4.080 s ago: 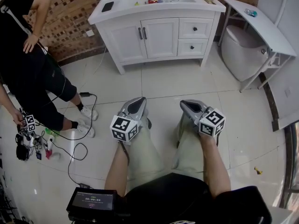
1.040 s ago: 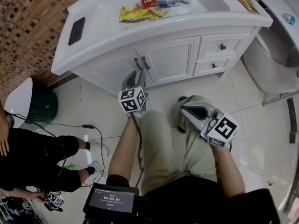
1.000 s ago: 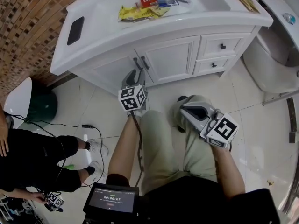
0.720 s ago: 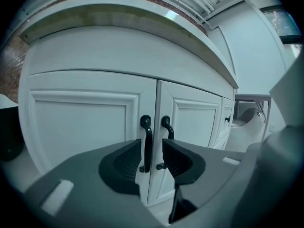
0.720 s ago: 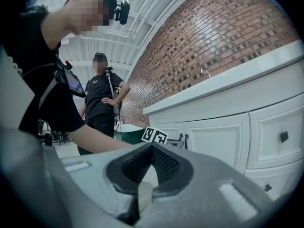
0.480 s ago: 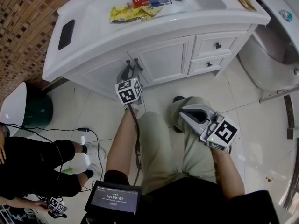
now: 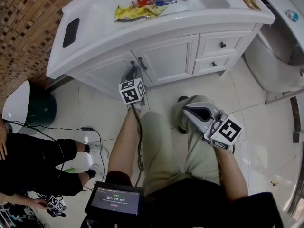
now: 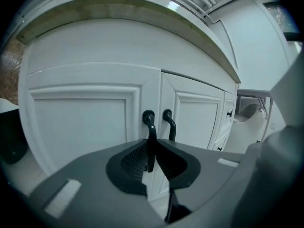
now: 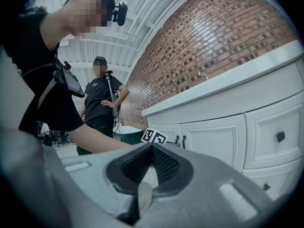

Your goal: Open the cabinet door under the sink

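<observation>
A white vanity cabinet stands under the sink, with two doors and two black handles side by side at the middle. In the left gripper view the left door's handle runs down between the pads of my left gripper, whose jaws are closing and press on it. The right door's handle stays free beside it. Both doors are closed. In the head view the left gripper is up against the doors. My right gripper hangs back over my thigh, shut on nothing.
Two small drawers sit right of the doors, and a toilet is farther right. A green bin with a white lid stands at the left. A bystander and floor cables are at lower left. Packets lie in the sink.
My left gripper moved in to the cabinet doors and its jaws came together around the left door's handle. The right gripper kept still.
</observation>
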A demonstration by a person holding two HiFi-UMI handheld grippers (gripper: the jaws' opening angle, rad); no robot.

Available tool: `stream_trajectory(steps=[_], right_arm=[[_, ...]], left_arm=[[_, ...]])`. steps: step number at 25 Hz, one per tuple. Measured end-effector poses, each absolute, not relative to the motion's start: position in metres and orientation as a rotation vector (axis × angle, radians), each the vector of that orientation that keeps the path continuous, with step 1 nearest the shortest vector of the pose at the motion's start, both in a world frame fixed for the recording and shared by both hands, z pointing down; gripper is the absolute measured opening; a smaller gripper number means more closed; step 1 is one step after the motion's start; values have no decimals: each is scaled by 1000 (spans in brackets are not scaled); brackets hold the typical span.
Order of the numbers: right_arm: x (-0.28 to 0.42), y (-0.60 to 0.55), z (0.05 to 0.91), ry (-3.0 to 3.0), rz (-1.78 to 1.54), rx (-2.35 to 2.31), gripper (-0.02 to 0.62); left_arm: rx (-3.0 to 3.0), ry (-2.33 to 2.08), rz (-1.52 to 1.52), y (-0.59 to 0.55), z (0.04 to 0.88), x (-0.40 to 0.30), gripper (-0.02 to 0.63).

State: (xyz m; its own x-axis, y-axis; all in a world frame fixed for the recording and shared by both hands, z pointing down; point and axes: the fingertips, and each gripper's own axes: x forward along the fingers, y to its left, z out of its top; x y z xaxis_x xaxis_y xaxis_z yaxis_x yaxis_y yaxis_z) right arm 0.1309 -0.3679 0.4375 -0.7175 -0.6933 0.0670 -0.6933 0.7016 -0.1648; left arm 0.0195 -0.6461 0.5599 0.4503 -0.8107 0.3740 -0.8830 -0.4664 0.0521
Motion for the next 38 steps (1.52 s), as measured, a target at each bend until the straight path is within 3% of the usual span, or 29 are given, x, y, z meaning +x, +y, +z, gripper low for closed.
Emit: stream_trajectory(steps=[20,38], right_arm=[[110,-368,438,2909,-267,-1166,-8],[28,-376,443,2992,-245,-1040,-8]], left_arm=[[2506,-1436,434,-577,561,-9,63],[2546,-1394,404,-516,564,-53,61]])
